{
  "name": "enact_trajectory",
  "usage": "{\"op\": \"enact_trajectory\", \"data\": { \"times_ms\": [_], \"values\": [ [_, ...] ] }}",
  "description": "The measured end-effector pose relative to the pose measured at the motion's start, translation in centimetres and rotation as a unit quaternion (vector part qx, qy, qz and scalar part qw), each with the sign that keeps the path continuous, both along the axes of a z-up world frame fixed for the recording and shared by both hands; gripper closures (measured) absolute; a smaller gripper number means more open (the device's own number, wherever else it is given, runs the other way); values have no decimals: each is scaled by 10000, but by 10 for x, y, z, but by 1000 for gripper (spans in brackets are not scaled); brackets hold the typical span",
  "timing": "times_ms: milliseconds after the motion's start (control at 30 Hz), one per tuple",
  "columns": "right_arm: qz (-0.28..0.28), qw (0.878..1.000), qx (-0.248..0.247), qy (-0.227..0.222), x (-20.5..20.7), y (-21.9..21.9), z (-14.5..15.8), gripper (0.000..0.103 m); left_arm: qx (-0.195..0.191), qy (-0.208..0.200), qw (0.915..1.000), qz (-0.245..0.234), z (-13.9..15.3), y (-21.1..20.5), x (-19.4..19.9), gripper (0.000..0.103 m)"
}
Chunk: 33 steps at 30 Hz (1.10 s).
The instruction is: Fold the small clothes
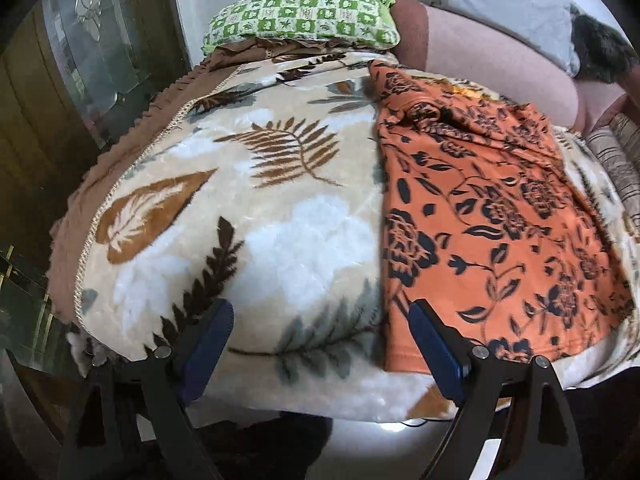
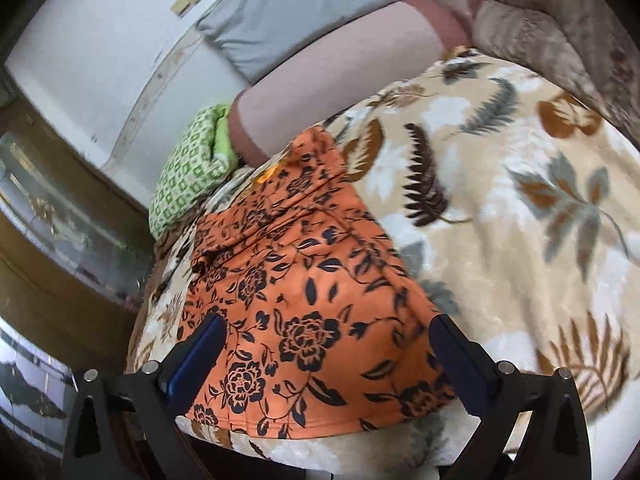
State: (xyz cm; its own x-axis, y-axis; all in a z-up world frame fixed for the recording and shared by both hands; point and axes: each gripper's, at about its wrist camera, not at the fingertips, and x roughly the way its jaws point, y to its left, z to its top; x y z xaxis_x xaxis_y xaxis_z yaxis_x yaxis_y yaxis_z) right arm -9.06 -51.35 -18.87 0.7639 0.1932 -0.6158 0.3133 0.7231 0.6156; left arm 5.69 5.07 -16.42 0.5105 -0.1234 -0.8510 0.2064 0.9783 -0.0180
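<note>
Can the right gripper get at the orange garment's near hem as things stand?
Probably yes. The right gripper is open and empty, and the orange garment lies flat on the blanket right under it, with nothing over the hem.

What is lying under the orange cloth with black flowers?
The orange floral garment lies on a cream plush blanket with leaf prints, which shows around its edges. What the blanket covers, and anything directly beneath the garment, is hidden.
</note>
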Motion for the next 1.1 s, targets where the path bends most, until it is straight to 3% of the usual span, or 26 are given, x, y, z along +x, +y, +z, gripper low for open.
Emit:
{"op": "enact_trajectory", "data": {
  "times_ms": [167, 333, 667, 700, 800, 900, 1033, 1100],
  "values": [
    [-304, 9991, 237, -150, -24, -13, -7, 2, -401, 125, 9991, -105, 3, 1, -14, 13],
    [-318, 9992, 226, -110, -34, -10, -11, 2, -304, 214, 9984, -437, -6, -21, -20, 13],
    [-464, 9974, 543, -87, -43, -17, -23, 2, -692, 566, 9936, -688, -35, -39, -13, 15],
    [-515, 9964, 669, -84, -41, -21, -27, 2, -701, 582, 9934, -697, -37, -40, -12, 20],
    [-645, 9937, 919, -21, -34, -30, -37, 7, -840, 787, 9898, -836, -44, -46, -6, 54],
    [-618, 9940, 856, 298, -19, -34, -48, 21, -792, 766, 9896, -928, -46, -49, -3, 62],
    [-373, 9942, 681, 744, 2, -34, -67, 26, -1116, 747, 9857, -1020, -44, -44, 0, 73],
    [-203, 9943, 586, 862, 9, -31, -73, 30, -1135, 763, 9854, -1017, -43, -41, 2, 74]
  ]
}}
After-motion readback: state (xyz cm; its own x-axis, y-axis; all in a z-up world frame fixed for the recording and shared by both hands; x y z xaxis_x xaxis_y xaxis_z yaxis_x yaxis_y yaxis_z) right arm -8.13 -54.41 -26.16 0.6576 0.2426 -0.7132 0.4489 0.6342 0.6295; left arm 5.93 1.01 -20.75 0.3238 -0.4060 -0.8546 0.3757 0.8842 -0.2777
